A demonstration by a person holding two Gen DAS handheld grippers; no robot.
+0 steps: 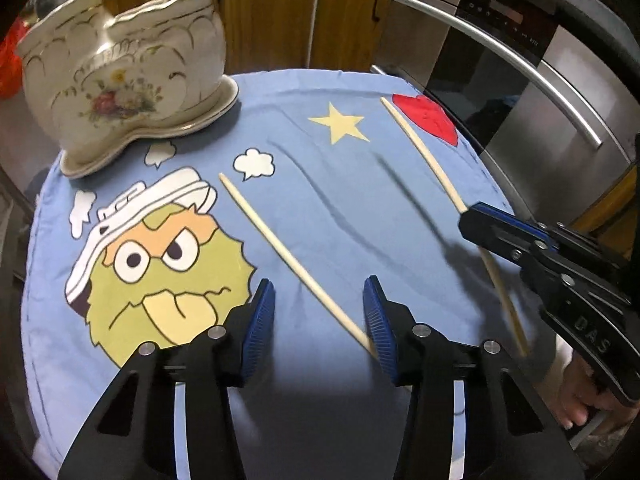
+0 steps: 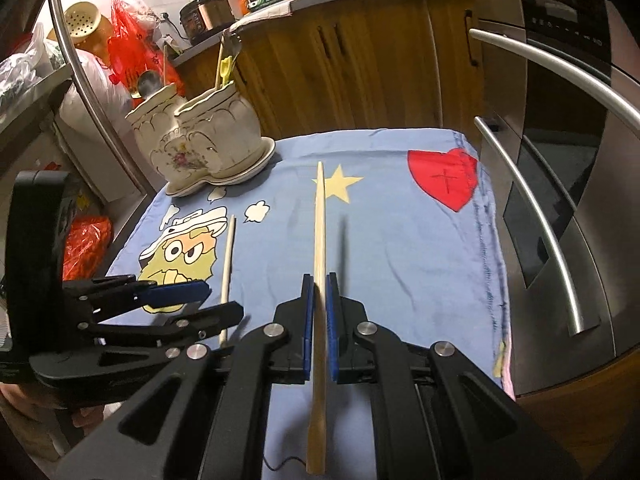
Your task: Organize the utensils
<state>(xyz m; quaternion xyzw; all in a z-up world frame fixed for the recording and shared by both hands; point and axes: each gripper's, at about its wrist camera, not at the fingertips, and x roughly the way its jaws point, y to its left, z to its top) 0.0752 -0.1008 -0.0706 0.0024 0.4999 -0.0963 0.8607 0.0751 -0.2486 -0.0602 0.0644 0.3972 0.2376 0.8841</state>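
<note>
Pale wooden chopstick [image 2: 319,240] clamped between the blue pads of the right hand-held gripper [image 2: 319,292], lifted over the blue cartoon cloth [image 2: 400,260]. Second chopstick [image 1: 292,260] flat on the cloth, reaching between the parted, unpressing fingers of the left hand-held gripper [image 1: 319,308]. Beyond, a floral ceramic holder [image 1: 120,76] with utensils.

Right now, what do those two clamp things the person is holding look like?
Both are black plastic tools with two angular fingers joined by silver rivets. The left gripper has blue ribbed pads on its fingertips; the right gripper has flat blue pads too. Pale letters are stamped on the right gripper's body. A thin dark cable shows beneath it. No sleeve is visible.
</note>
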